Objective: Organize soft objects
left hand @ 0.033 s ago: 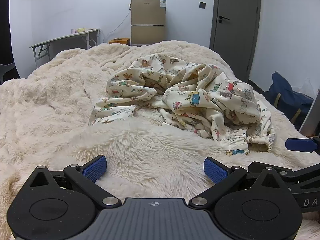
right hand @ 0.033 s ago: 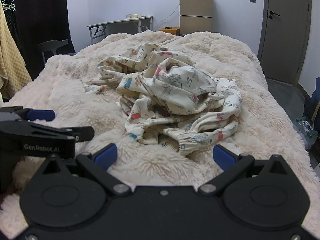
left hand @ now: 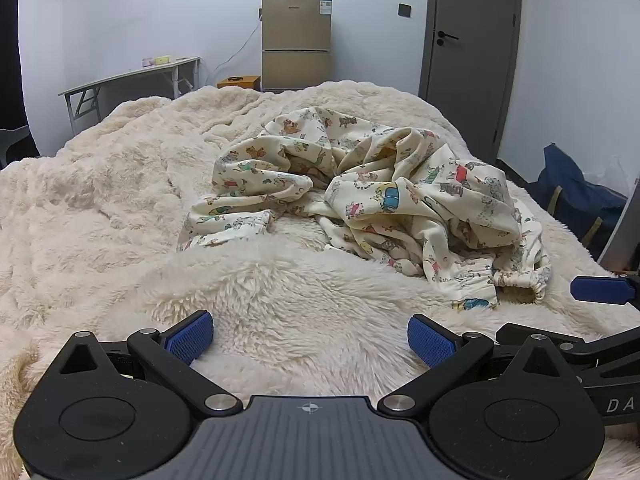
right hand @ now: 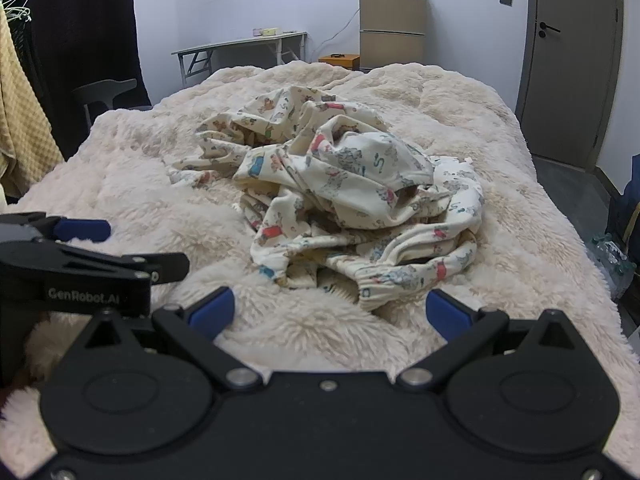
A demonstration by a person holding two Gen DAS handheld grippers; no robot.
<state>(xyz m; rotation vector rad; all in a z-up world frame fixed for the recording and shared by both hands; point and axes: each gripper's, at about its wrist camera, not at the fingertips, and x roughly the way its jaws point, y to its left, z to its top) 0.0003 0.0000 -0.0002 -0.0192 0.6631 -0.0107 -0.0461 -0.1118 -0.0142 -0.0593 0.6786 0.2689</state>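
A crumpled printed garment (left hand: 372, 200) lies mid-bed on the fluffy blanket (left hand: 120, 184). The left gripper (left hand: 310, 336) and right gripper (right hand: 330, 312) hover near its front edge, side by side, jaws wide apart and empty. A fridge (left hand: 297, 42) stands far behind.

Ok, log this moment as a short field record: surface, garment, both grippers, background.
surface: fluffy cream blanket covering the bed
garment: printed cream clothing, crumpled in a heap mid-bed, elastic cuff nearest the grippers
left gripper: open, empty, low over the blanket, short of the heap
right gripper: open, empty, close to the cuff
background: small fridge, folding table, closed door
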